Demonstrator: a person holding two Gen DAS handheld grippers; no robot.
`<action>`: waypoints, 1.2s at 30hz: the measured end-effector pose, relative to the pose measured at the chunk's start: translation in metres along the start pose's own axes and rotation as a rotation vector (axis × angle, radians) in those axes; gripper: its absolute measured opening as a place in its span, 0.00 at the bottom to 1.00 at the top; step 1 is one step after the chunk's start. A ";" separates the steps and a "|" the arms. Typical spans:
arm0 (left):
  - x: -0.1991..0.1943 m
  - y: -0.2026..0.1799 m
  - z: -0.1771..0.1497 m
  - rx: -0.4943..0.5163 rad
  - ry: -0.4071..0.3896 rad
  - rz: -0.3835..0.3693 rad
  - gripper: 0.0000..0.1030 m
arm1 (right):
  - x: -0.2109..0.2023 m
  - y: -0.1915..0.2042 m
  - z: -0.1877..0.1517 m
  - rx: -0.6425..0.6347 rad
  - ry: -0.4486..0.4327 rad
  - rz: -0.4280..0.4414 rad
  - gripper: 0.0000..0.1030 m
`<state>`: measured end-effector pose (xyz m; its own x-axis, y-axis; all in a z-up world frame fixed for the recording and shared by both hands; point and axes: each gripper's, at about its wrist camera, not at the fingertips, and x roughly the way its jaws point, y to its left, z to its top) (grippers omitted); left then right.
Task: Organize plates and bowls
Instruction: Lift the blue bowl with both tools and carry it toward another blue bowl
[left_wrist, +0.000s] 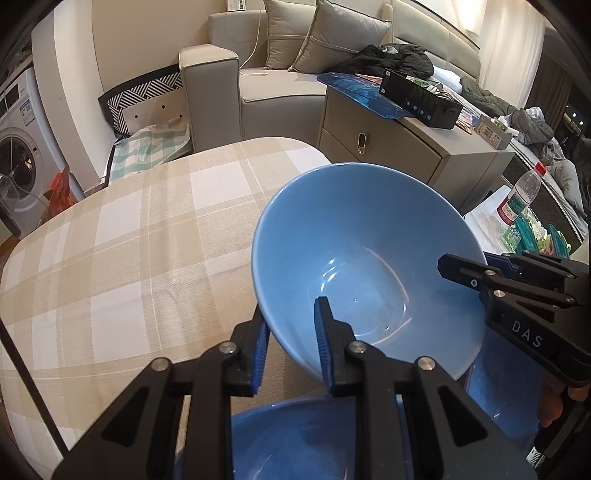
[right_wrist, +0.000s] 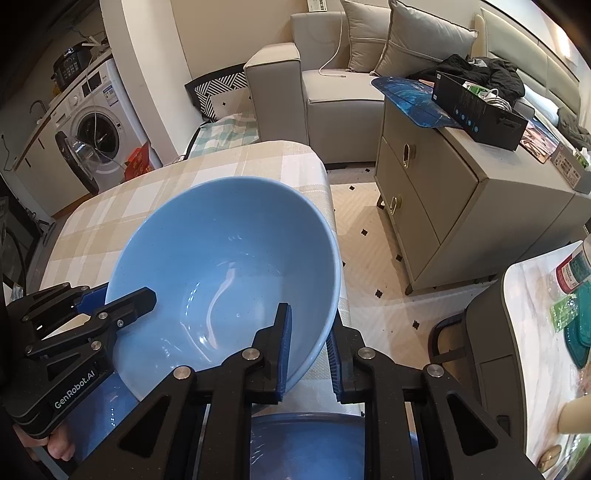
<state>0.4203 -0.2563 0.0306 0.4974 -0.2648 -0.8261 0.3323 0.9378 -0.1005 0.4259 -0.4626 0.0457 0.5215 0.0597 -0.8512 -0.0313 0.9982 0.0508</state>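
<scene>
A light blue bowl (left_wrist: 369, 251) (right_wrist: 229, 266) hangs tilted above the plaid-clothed table (left_wrist: 129, 240) (right_wrist: 122, 199), gripped from two sides. My left gripper (left_wrist: 291, 347) is shut on its near-left rim, one pad inside and one outside; in the right wrist view the left gripper (right_wrist: 110, 299) appears at the bowl's left edge. My right gripper (right_wrist: 310, 354) is shut on the bowl's right rim and shows as the right gripper (left_wrist: 476, 264) in the left wrist view. Under the bowl lies darker blue dishware (left_wrist: 295, 443) (right_wrist: 306, 446), partly hidden by the fingers.
Beyond the table stand a grey sofa (left_wrist: 258, 85) and a grey drawer cabinet (left_wrist: 399, 147) (right_wrist: 461, 192) with a black box on top. A side table at right holds a red-capped bottle (left_wrist: 521, 192) and teal lids. A washing machine (right_wrist: 96, 122) stands at left.
</scene>
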 end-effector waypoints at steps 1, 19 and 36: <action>-0.001 0.000 0.000 0.001 -0.003 0.000 0.21 | -0.001 0.000 0.000 -0.001 -0.001 -0.001 0.18; -0.039 -0.004 0.007 0.005 -0.073 -0.009 0.21 | -0.042 0.010 0.005 -0.005 -0.077 -0.014 0.18; -0.086 0.007 0.005 -0.007 -0.144 -0.007 0.21 | -0.084 0.035 0.006 -0.030 -0.130 -0.014 0.18</action>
<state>0.3836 -0.2276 0.1040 0.6052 -0.3008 -0.7371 0.3311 0.9371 -0.1105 0.3860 -0.4324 0.1216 0.6277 0.0474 -0.7770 -0.0482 0.9986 0.0220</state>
